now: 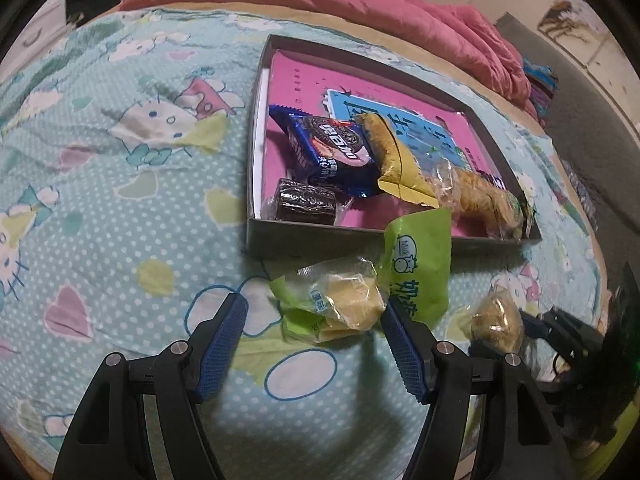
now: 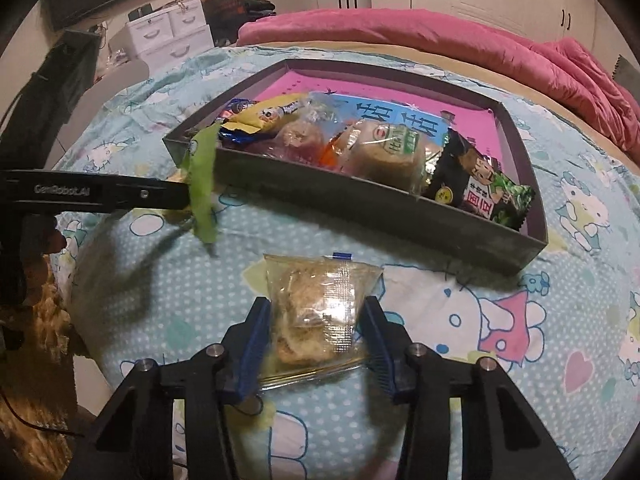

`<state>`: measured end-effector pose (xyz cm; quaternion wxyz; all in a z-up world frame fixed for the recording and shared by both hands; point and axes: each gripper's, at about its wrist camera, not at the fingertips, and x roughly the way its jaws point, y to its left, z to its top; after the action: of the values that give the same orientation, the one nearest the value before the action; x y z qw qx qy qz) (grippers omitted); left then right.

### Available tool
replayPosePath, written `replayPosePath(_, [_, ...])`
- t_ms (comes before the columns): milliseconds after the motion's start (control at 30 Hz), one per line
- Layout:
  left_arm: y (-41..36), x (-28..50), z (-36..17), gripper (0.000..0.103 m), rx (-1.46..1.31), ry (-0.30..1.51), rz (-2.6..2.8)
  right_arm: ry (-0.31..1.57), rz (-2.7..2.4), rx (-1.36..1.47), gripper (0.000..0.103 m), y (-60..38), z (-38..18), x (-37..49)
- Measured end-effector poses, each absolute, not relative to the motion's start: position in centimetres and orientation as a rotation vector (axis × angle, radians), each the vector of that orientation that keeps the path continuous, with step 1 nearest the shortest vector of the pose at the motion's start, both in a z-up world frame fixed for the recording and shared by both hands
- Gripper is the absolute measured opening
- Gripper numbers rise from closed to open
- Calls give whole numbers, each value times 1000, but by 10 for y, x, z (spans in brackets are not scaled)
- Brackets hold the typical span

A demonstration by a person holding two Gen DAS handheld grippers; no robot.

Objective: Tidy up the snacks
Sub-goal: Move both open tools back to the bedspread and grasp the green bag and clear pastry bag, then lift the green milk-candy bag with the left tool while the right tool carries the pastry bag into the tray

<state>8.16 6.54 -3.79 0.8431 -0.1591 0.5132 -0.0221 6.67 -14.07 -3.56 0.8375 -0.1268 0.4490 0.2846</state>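
A shallow grey box (image 1: pixel 312 236) with a pink lining lies on the bed and holds several wrapped snacks, among them a blue Oreo pack (image 1: pixel 332 148). My left gripper (image 1: pixel 314 314) is open, its fingers either side of a green-wrapped yellow cake (image 1: pixel 348 300) just outside the box's near wall. The green wrapper (image 2: pixel 202 184) also shows in the right wrist view beside the left gripper's arm (image 2: pixel 92 194). My right gripper (image 2: pixel 316 320) is closed on a clear-wrapped pastry (image 2: pixel 316 312) in front of the box (image 2: pixel 360 208). That pastry (image 1: pixel 496 320) shows at the right of the left wrist view.
The bed has a light blue Hello Kitty sheet (image 1: pixel 120 160). A pink blanket (image 2: pixel 440 36) lies along the far side behind the box. White drawers (image 2: pixel 172 32) and dark clothes stand beyond the bed at the left.
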Motion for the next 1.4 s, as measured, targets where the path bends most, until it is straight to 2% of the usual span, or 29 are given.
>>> replayPosePath(167, [57, 84, -39, 70, -331, 1074, -36, 942, 618, -257, 46, -140, -33, 67])
replayPosePath(200, [55, 84, -39, 66, -334, 1070, -42, 939, 622, -256, 45, -139, -33, 67])
replayPosePath(233, [52, 85, -39, 54, -344, 1067, -61, 938, 626, -254, 45, -139, -33, 67])
replayPosePath(267, [49, 86, -40, 50, -354, 1069, -78, 936, 628, -253, 45, -139, -32, 66])
replayPosePath(333, [39, 89, -41, 49, -331, 1072, -82, 936, 629, -252, 45, -139, -32, 67])
replayPosePath(933, [41, 83, -39, 38, -348, 1058, -139, 950, 648, -199, 44, -145, -33, 73])
replayPosePath(1400, [54, 64, 6, 38, -356, 961, -146, 756, 698, -110, 43, -157, 14, 63])
